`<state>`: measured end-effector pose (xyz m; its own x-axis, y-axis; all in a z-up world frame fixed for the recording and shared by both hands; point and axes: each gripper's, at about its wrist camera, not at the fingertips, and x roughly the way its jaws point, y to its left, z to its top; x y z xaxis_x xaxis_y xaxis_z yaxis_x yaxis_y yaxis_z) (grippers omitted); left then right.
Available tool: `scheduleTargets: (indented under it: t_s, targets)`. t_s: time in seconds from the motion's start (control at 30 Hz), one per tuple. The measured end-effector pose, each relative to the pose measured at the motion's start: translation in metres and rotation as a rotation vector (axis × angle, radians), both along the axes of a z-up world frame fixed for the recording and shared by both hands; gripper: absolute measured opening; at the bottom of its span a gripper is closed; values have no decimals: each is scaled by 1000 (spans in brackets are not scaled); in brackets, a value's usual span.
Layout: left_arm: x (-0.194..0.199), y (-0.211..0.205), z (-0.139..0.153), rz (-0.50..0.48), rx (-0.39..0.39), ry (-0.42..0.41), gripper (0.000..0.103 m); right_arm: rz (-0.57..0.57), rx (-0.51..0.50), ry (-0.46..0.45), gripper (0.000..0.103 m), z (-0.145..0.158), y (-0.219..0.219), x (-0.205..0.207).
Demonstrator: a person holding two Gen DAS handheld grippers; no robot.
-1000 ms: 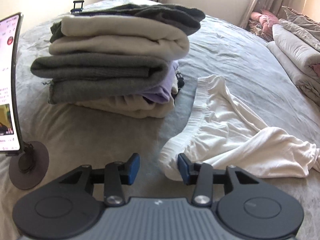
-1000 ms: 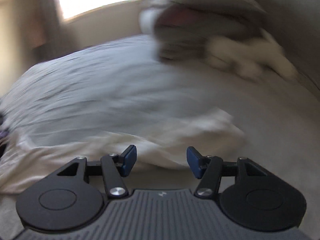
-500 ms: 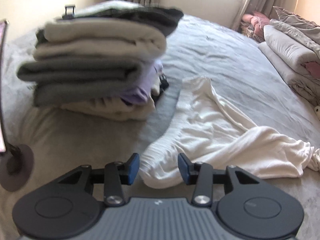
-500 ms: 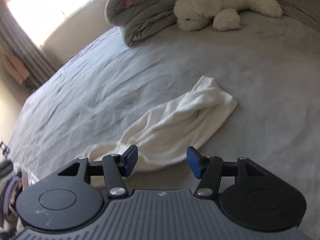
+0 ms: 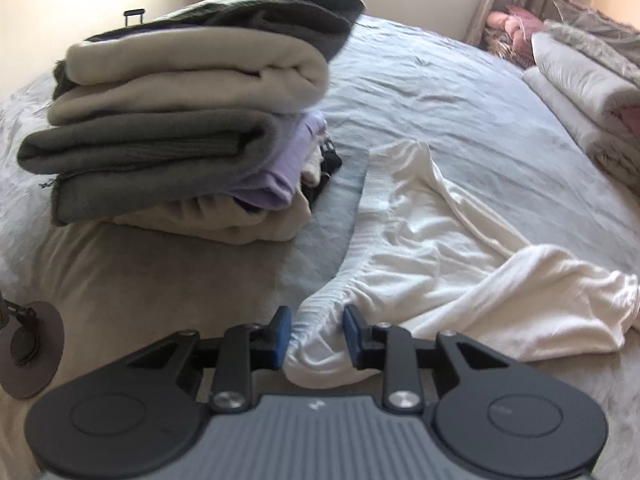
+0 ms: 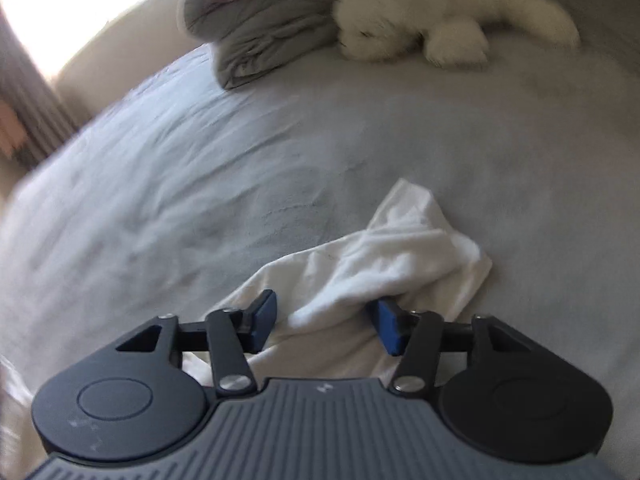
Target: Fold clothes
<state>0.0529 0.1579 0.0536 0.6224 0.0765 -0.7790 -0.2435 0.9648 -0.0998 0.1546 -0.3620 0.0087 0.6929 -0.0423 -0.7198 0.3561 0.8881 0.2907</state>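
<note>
A white garment lies crumpled on the grey bed, its gathered waistband end nearest me. My left gripper is open, and the waistband corner sits between its blue pads. In the right wrist view the garment's other end lies bunched on the bed. My right gripper is open wide with that cloth between its fingers. A stack of folded clothes stands on the bed to the left of the garment.
A phone stand's round base sits at the left edge. Folded bedding is piled at the far right. A grey folded quilt and a white plush toy lie at the far side of the bed.
Both grippers have moved forward onto the white garment. The left one shifted right until the waistband corner sits between its pads. The right one closed in on the bunched end. Both stay open.
</note>
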Motion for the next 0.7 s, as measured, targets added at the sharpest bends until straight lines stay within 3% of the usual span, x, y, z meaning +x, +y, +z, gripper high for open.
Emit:
scheduleTargets:
  t_s: [0.03,0.1,0.23,0.33,0.4,0.5,0.53,0.57,0.6,0.67,0.7]
  targets:
    - [0,0,-1,-2,0,4,24,3,-30,-12,9,2,3,-2]
    - [0,1,-3,-5,1,11,22,7,-88,-37,8,7,9,-5]
    - [1,3,-7,-11,2,25,21,22,-178,-370,7,63,6,-39]
    - [2,4,-10,-15,2,36,21,132,-210,-646,7,110,13,-90]
    - [2,4,-11,-21,5,41,21,190,-231,-707,7,126,6,-126]
    - [1,2,-10,-42,20,42,21,148,-364,-418,10,104,-30,-138]
    - [0,1,-9,-49,20,43,21,30,-344,-255,21,80,-54,-130]
    - [-1,1,-9,-55,22,43,21,-111,-292,-112,23,55,-79,-127]
    - [-2,1,-8,-58,25,42,21,-213,-227,-40,25,35,-100,-131]
    - [-4,2,-6,-60,23,38,21,-238,-121,-69,25,32,-118,-141]
    - [-4,3,-6,-61,19,38,22,-232,-107,-126,25,40,-115,-145]
